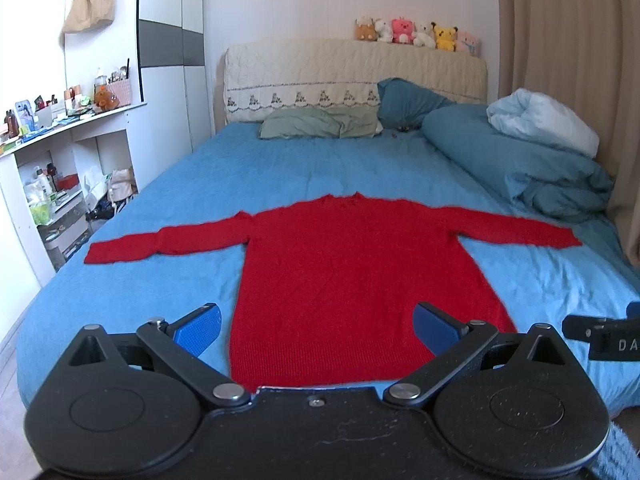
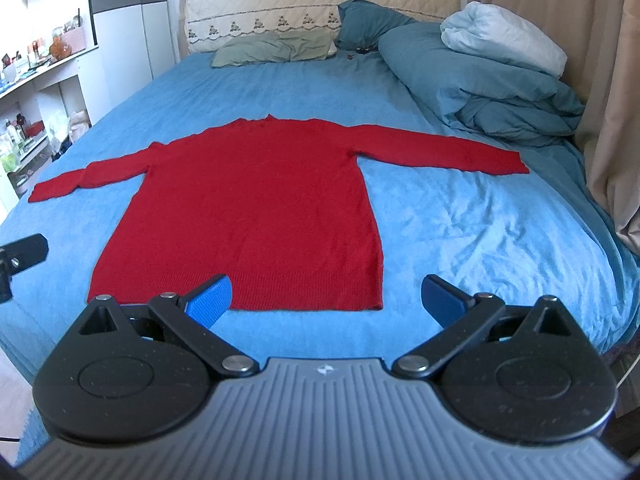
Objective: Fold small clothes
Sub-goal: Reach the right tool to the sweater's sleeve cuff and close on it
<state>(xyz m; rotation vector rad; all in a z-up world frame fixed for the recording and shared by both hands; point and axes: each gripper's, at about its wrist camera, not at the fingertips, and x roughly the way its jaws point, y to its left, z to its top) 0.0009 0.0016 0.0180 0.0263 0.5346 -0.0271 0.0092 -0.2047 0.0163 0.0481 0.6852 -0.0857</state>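
A red long-sleeved sweater (image 1: 348, 264) lies flat on the blue bed sheet (image 1: 168, 280), both sleeves spread out sideways, hem toward me. It also shows in the right wrist view (image 2: 256, 208). My left gripper (image 1: 316, 326) is open and empty, hovering over the left part of the hem. My right gripper (image 2: 326, 298) is open and empty, hovering at the hem's right corner. The right gripper's tip (image 1: 600, 334) shows at the right edge of the left wrist view. The left gripper's tip (image 2: 20, 256) shows at the left edge of the right wrist view.
A rolled teal duvet (image 1: 520, 160) with a white blanket (image 1: 544, 120) lies at the bed's right. Pillows (image 1: 320, 122) sit by the quilted headboard (image 1: 352, 72), plush toys (image 1: 416, 34) on top. A cluttered white shelf unit (image 1: 60, 168) stands left, a curtain (image 1: 572, 40) right.
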